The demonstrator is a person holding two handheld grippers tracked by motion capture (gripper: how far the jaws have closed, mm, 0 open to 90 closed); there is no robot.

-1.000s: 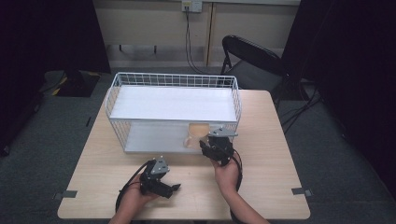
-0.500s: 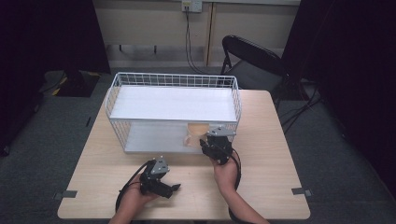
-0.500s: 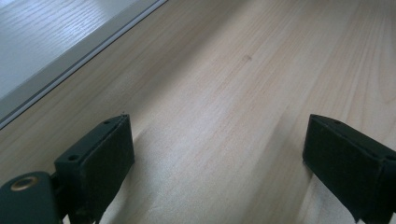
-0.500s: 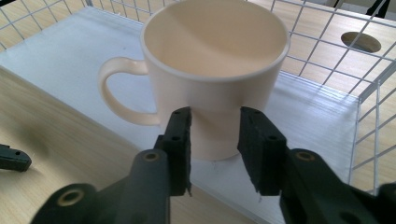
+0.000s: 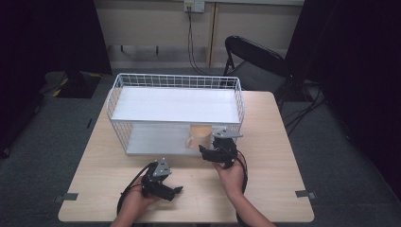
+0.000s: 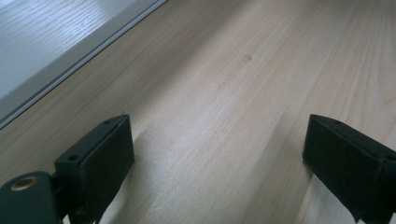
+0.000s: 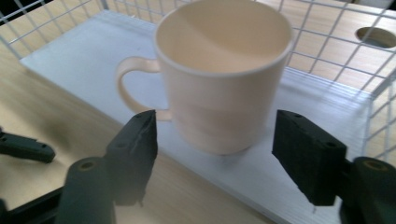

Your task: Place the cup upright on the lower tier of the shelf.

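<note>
High view: one wooden worktop, one white wire rack with two shelves, and one cream mug upright at the front right of the lower shelf. There are two grippers. The right gripper sits just in front of the mug; the left gripper rests on the worktop, well apart from it. One folding chair stands behind.

Left gripper view: the fingers stand wide, with nothing between them, over bare worktop beside the shelf edge.

Right gripper view: the fingers have just been opening and now stand apart on either side of the mug, clear of its wall, handle toward the left finger. The mug stands on the shelf, near its front edge.

Step, as judged: placing the mug on the shelf, release done. The next move calls for drawing the right gripper straight back without clipping the handle or the rack wire.
</note>
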